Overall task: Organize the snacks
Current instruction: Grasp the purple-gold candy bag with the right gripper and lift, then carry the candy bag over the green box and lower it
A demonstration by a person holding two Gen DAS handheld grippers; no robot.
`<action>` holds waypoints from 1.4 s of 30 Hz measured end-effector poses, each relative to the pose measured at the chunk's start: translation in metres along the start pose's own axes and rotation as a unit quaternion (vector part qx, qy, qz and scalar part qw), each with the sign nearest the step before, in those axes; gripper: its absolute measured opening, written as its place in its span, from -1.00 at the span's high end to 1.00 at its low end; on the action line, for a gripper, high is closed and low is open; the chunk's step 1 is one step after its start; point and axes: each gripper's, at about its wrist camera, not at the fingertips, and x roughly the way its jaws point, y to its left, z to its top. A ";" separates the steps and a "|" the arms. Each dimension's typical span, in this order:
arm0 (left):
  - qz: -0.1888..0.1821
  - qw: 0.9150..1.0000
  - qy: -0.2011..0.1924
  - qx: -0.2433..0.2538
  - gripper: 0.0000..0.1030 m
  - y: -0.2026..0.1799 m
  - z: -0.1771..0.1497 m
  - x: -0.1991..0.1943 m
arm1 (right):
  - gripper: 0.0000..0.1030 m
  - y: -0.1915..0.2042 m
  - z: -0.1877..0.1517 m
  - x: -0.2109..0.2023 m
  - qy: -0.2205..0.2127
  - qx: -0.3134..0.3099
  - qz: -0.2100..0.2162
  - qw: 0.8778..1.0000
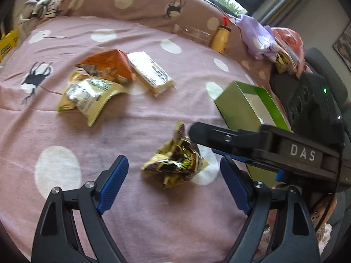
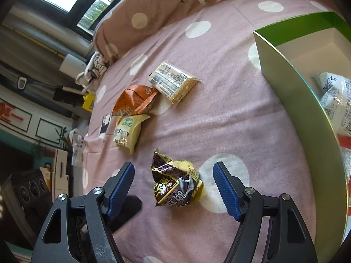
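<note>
The right gripper point(image 2: 173, 185) is wide open with the crinkly brown-and-yellow snack bag point(image 2: 176, 180) lying between its blue fingers, not grabbed yet, and the left gripper point(image 1: 174, 185) is wide open too and holds nothing. Farther out on the pink spotted bedsheet point(image 2: 219, 109) lie an orange packet point(image 2: 133, 99), a pale yellow packet point(image 2: 127, 132) and a clear cracker pack point(image 2: 173, 82). The green box point(image 2: 307, 100) already holds a white packet point(image 2: 335, 100), so I think four snacks are left.

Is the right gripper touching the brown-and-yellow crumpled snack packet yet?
Apart. In the right wrist view the right gripper is open, with pink bedsheet visible between each finger and the crumpled packet.
</note>
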 end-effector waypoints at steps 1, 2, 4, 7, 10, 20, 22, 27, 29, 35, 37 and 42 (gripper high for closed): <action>0.002 1.000 0.006 0.001 -0.67 -0.001 -0.001 0.004 | -0.45 0.000 0.000 0.002 0.004 -0.002 0.002 1.000; 0.004 1.000 0.012 0.001 -0.67 -0.002 -0.001 0.009 | -0.45 -0.001 -0.001 0.001 0.007 -0.003 0.003 1.000; 0.010 1.000 0.021 -0.003 -0.67 -0.001 -0.002 0.017 | -0.45 -0.002 -0.001 0.005 0.012 -0.003 0.005 1.000; 0.009 0.999 0.030 -0.009 -0.64 0.001 -0.002 0.026 | -0.45 -0.001 -0.001 0.010 0.010 -0.009 -0.001 1.000; 0.007 0.999 0.040 -0.009 -0.53 0.001 -0.003 0.033 | -0.39 -0.002 -0.001 0.019 0.025 -0.008 0.001 1.000; 0.025 1.000 0.015 0.006 -0.30 -0.005 -0.003 0.027 | -0.05 -0.001 -0.002 0.029 0.035 -0.009 -0.008 0.999; 0.022 1.000 -0.002 0.015 -0.30 -0.010 -0.001 0.019 | -0.05 0.002 -0.003 0.021 0.022 -0.013 -0.005 1.000; 0.015 0.997 -0.052 0.048 -0.30 -0.032 0.004 -0.001 | -0.05 0.013 -0.002 -0.011 -0.034 -0.039 0.001 0.999; 0.015 0.996 -0.063 0.062 -0.30 -0.041 0.007 -0.005 | -0.05 0.013 -0.001 -0.024 -0.053 -0.045 0.009 0.998; 0.013 0.990 -0.085 0.108 -0.29 -0.076 0.023 -0.005 | -0.05 0.003 0.007 -0.058 -0.105 -0.041 0.021 0.993; 0.011 0.988 -0.089 0.127 -0.28 -0.091 0.028 -0.002 | -0.05 -0.006 0.011 -0.070 -0.124 -0.030 0.027 0.992; -0.002 0.978 -0.093 0.187 -0.27 -0.133 0.041 0.008 | -0.05 -0.035 0.015 -0.104 -0.177 0.013 0.041 0.983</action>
